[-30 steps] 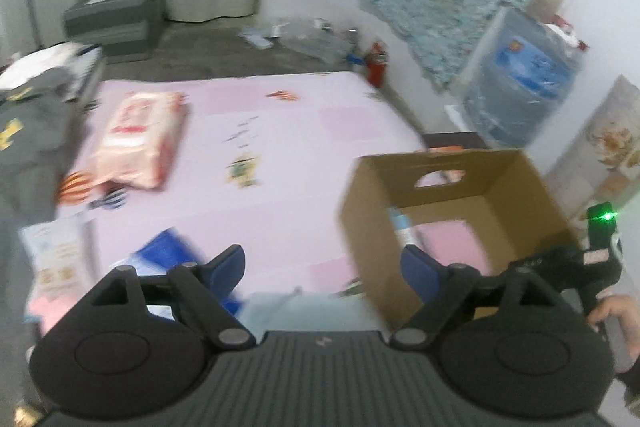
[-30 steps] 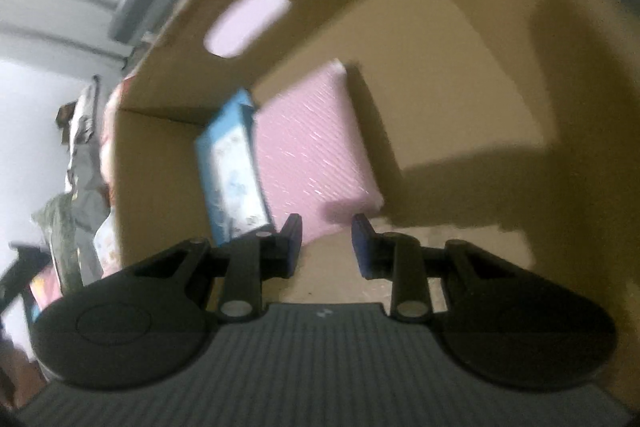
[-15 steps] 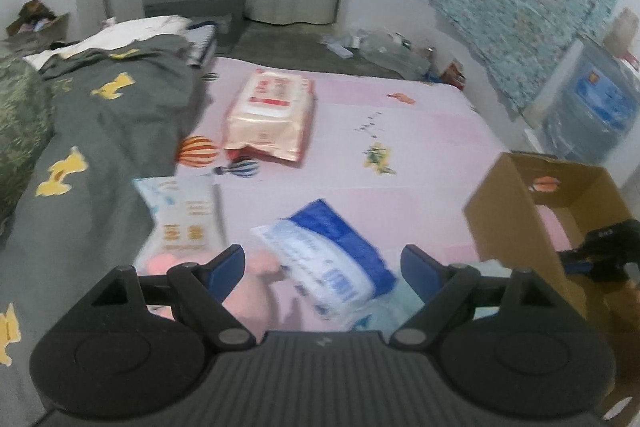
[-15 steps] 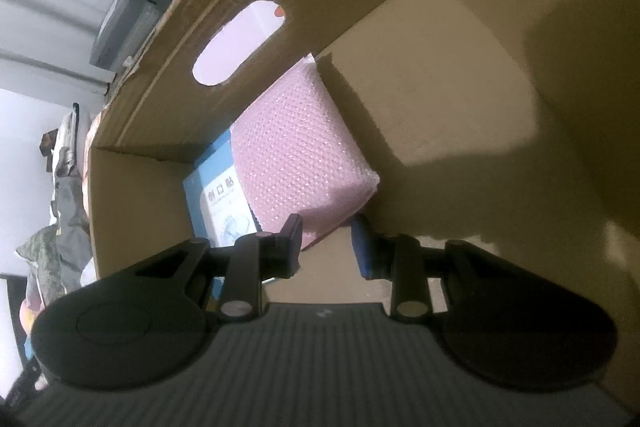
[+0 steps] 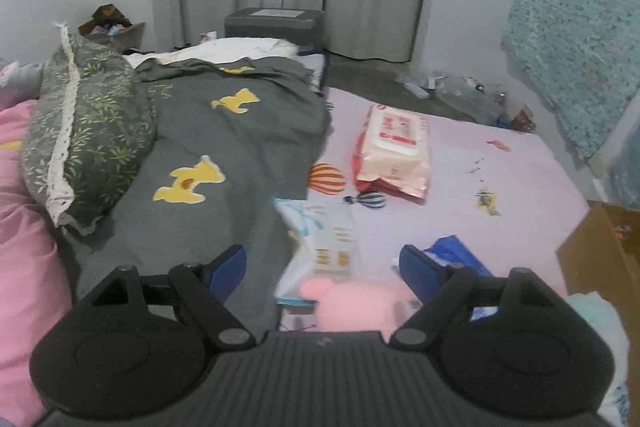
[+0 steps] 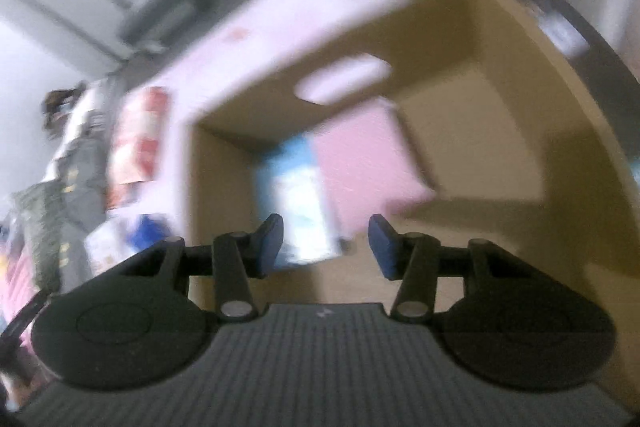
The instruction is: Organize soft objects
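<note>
My left gripper (image 5: 322, 267) hangs over the bed, jaws wide and closing a little. A pink plush toy (image 5: 352, 301) lies low between them, not pinched. Just beyond lie a white tissue pack (image 5: 326, 243), a blue pack (image 5: 456, 255) and a red-and-white wipes pack (image 5: 394, 151). My right gripper (image 6: 326, 245) is above the cardboard box (image 6: 500, 39), jaws opening with nothing between the pads. Inside the box lie a pink pack (image 6: 360, 155) and a blue-and-white pack (image 6: 298, 195). The right wrist view is blurred.
A grey blanket with yellow bears (image 5: 224, 147) and a green leafy pillow (image 5: 88, 131) cover the left of the bed. A pink cushion (image 5: 20, 259) is at far left. The box's corner (image 5: 596, 247) shows at the right edge. A grey bin (image 5: 276, 27) stands by the curtains.
The left view has swung from the box leftward to the packs and blanket. The right gripper's jaws have spread, and it has drawn up and back from the pink pack inside the box.
</note>
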`<state>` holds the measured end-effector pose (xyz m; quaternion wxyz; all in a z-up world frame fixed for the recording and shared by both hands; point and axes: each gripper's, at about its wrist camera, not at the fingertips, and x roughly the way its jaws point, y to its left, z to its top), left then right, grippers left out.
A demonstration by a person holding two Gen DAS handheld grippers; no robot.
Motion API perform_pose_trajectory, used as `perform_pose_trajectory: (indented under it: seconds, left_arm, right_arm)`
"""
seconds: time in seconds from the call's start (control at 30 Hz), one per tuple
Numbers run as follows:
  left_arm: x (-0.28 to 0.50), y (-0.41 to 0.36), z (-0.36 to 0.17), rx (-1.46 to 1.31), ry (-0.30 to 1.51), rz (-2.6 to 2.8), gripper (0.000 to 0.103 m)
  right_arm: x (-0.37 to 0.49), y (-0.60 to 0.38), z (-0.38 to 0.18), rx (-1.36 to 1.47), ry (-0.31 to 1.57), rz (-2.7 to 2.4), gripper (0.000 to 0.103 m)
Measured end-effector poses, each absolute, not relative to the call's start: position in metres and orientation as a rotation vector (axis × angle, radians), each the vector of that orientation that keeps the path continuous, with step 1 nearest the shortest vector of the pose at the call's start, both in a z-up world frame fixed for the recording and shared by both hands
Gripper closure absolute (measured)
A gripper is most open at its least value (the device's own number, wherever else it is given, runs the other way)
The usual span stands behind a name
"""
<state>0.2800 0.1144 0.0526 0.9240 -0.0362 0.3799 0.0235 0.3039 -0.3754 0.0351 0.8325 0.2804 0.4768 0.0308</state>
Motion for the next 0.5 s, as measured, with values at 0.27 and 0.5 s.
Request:
perform_pose_trajectory:
  seconds: [0.27,0.5]
  left_arm:
    - [0.316,0.113,0.031,0.03,0.822,0.059,0.049]
    - [0.373,0.122,-0.003,-0.001,0.981,0.028,0.066]
  right_arm:
    - [0.401,-0.211,0.057,0.574,1.057,0.516,0.056]
    - [0.487,-0.07,-0.004,0.53,1.227,0.614,0.057]
